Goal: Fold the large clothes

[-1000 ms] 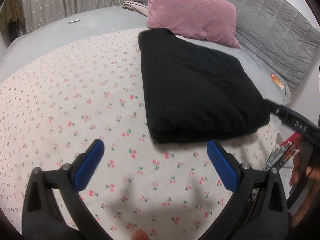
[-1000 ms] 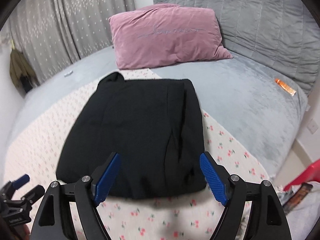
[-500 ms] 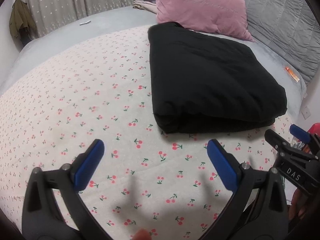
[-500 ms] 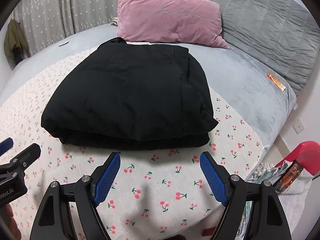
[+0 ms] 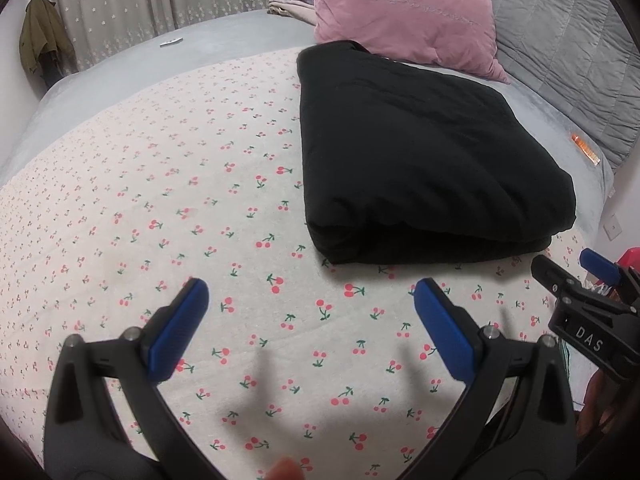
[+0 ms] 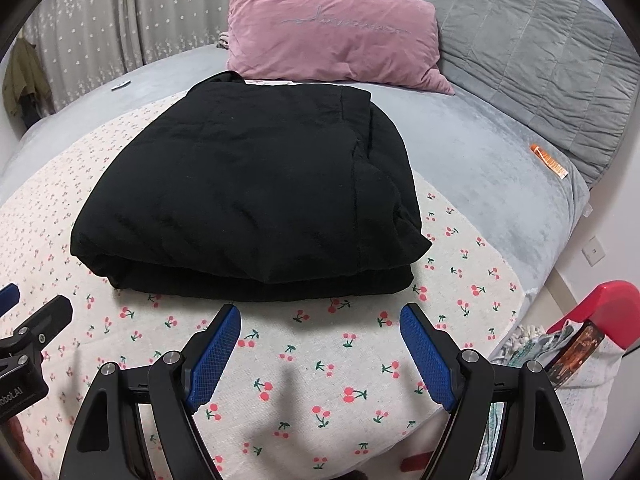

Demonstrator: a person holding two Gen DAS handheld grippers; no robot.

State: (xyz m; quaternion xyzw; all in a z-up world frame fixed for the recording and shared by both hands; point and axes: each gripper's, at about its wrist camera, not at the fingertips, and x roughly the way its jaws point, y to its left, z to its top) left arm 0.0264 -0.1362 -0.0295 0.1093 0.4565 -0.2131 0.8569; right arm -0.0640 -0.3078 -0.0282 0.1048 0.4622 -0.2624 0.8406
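Two tongs, the left tongs [image 5: 308, 300] and the right tongs [image 6: 320, 324], both spread wide and gripping nothing, hover over the cherry-print cover [image 5: 160, 200] near one folded black garment [image 6: 248, 184], with one pink pillow [image 6: 332, 32] at its far end.

I count one folded black garment [image 6: 248, 184] lying on one cherry-print sheet [image 5: 160, 208]. One pink pillow [image 6: 332, 32] sits behind it, and one orange tube [image 6: 549, 161] lies on the grey cover. One small white object [image 5: 171, 42] rests far off. I hold two grippers, my left gripper [image 5: 308, 312] and my right gripper [image 6: 320, 340], four blue pads in all.
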